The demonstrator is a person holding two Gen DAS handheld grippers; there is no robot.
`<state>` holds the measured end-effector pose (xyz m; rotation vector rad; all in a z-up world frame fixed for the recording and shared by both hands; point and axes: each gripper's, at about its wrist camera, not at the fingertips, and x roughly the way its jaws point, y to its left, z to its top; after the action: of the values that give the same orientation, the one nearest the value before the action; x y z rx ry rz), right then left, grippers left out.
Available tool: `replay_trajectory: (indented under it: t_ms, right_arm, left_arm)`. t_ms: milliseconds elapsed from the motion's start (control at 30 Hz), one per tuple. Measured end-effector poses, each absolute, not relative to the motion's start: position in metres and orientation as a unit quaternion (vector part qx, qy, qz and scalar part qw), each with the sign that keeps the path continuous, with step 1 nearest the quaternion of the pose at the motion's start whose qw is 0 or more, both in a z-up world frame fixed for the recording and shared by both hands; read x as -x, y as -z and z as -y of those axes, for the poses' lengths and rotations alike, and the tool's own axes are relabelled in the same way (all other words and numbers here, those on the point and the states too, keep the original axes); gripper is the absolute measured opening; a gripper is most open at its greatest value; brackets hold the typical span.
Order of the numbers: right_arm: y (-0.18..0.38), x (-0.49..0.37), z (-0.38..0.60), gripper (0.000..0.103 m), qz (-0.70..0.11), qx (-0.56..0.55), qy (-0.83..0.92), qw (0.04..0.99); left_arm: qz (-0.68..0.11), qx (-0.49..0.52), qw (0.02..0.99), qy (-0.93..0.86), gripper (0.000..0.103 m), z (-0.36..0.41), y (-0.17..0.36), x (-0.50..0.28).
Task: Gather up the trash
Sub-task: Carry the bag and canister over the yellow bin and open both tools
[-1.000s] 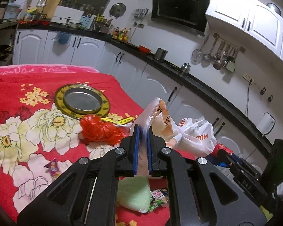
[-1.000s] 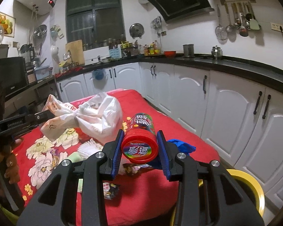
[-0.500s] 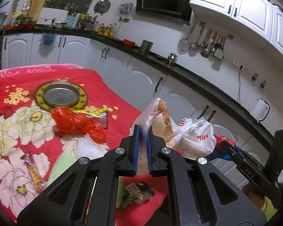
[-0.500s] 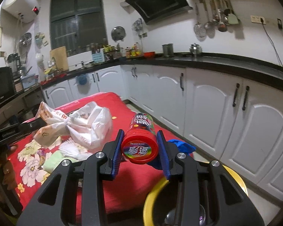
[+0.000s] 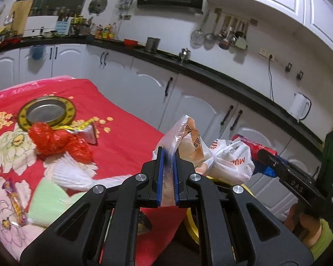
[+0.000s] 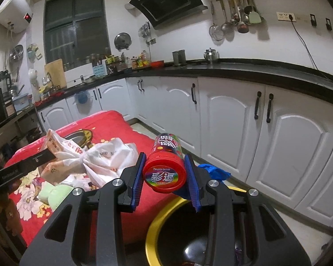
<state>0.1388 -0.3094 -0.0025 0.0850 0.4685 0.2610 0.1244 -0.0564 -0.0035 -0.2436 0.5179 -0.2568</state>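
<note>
While left tongs (image 5: 167,155) pinch bag (image 5: 224,159), right tongs (image 6: 166,173) clamp canister (image 6: 165,168)

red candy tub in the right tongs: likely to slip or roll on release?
Candy tub is a smooth plastic cylinder held by its sides in the right tongs, so probably stiff but slippery. Round body; it would likely roll if laid sideways.

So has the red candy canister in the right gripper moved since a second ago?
Yes. The red candy canister, clamped in the right gripper, has travelled off the red-covered table towards the yellow-rimmed bin, now open below it.
</note>
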Motion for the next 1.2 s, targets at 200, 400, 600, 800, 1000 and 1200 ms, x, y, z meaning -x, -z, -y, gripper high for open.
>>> replay_trajectory:
  t_ms: [200,400,600,800,1000,1200]
  right_arm:
    - [0.011,-0.137,0.327,0.034,-0.242,-0.046,-0.114,0.962]
    - [0.020,-0.136,0.341,0.034,-0.251,-0.051,-0.105,0.961]
    - [0.032,-0.137,0.354,0.034,-0.267,-0.058,-0.099,0.957]
    - [0.045,-0.137,0.367,0.034,-0.283,-0.067,-0.097,0.952]
    - [0.054,-0.139,0.378,0.034,-0.294,-0.084,-0.096,0.947]
    - [0.062,-0.144,0.385,0.034,-0.306,-0.092,-0.095,0.943]
  left_arm:
    - [-0.272,0.104,0.946,0.141,0.004,0.078,0.014,-0.128]
    - [-0.287,0.086,0.941,0.157,0.004,0.102,0.023,-0.133]
    - [-0.303,0.067,0.936,0.168,0.004,0.123,0.035,-0.135]
    - [-0.320,0.055,0.930,0.175,0.004,0.140,0.045,-0.138]
    - [-0.332,0.043,0.924,0.182,0.004,0.155,0.053,-0.142]
    - [-0.341,0.036,0.921,0.187,0.004,0.167,0.058,-0.146]
